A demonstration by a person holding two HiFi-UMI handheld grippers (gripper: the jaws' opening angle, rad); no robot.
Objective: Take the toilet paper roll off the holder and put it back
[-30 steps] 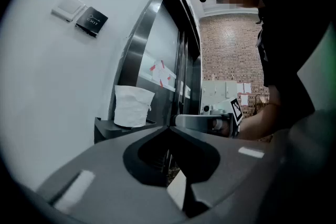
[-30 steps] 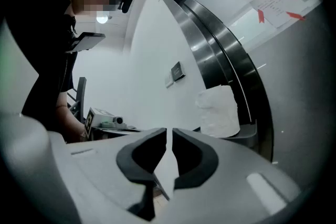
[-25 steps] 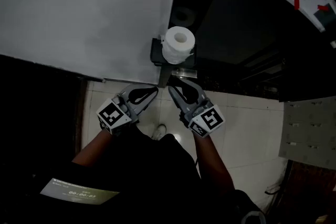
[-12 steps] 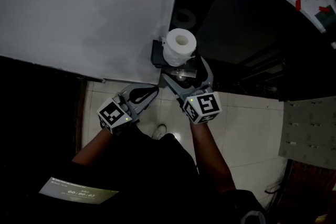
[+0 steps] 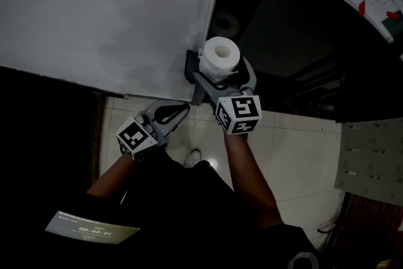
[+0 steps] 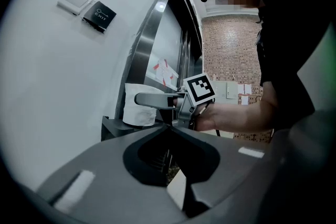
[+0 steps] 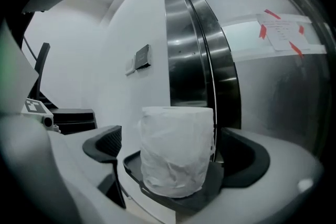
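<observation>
Roll [image 5: 220, 55] stands upright on the holder [image 5: 191, 65], dead at 12 o'clock between the fingers of the right gripper [image 5: 221, 74], which have just been opening wide (not touching it, I'd say). Left gripper [image 5: 184, 108], fingers closed, hangs back at 7 o'clock.

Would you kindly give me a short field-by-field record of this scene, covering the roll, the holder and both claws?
roll: toilet paper roll, upright on the holder
holder: dark tray at the corner of the white wall
right claw: open, its jaws have just been opening; one on each side of the roll, not clamped on it
left claw: shut, empty, below the holder and apart from it
task stage: roll not yet lifted off
</observation>
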